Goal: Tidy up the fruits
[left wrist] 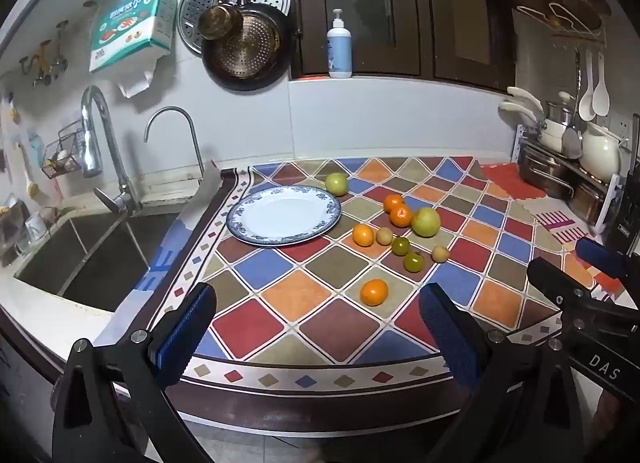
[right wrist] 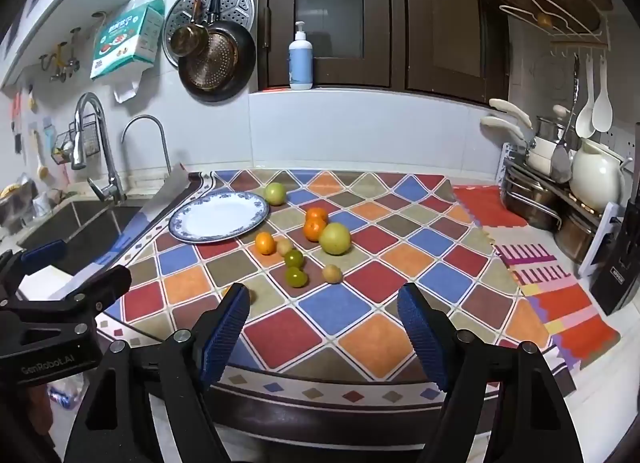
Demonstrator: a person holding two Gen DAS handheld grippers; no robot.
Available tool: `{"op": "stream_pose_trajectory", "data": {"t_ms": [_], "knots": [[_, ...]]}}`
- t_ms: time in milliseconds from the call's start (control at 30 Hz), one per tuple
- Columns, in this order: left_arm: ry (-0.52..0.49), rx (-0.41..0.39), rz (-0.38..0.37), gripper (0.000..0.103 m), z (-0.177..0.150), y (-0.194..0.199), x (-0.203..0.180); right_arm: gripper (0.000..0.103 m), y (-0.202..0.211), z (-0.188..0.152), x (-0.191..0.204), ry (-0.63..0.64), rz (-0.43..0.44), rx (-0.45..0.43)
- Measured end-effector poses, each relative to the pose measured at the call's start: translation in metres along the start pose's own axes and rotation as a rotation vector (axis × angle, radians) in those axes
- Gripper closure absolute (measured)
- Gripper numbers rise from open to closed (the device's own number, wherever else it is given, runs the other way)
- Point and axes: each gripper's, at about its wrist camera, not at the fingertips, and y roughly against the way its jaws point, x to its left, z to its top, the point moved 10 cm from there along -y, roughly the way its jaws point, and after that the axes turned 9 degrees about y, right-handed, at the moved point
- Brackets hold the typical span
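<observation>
Kitchen counter, covered by a diamond-patterned mat, carries everything the task needs. Fruit lies loose on the mat, none of it on the plate yet: one green apple touches the plate's far rim, a bigger apple sits to the right beside two oranges, a third orange lies just off the plate's right edge, and small green and tan fruits are scattered between. Nearest the camera, well apart from the rest, is a lone orange.

Both claws hang back over the counter's near edge, holding nothing. The left gripper has its jaws wide apart; the right gripper is equally spread (its left finger hides most of that lone orange).

Risk from here, as I judge it: round fruit rolls. A pinch off-centre could squirt an orange toward the sink or off the front edge, and reaching into the cluster could knock neighbours about. The plate's shallow rim may also let fruit roll back out.
</observation>
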Motion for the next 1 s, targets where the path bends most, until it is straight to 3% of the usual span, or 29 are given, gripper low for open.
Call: {"op": "stream_pose_trajectory", "data": {"t_ms": [267, 367, 1000], "knots": [[-0.008, 0.017, -0.031, 0.000, 0.009, -0.003, 0.004, 0.022, -0.001, -0.002, -0.002, 0.002, -0.001, -0.007], [0.009, -0.006, 0.012, 0.000, 0.009, 0.006, 0.009, 0.022, 0.002, 0.000, 0.001, 0.003, -0.003, -0.010], [0.009, -0.031, 0.020, 0.000, 0.012, 0.016, 0.007, 0.022, 0.004, 0.004, 0.002, 0.001, 0.015, -0.028]]}}
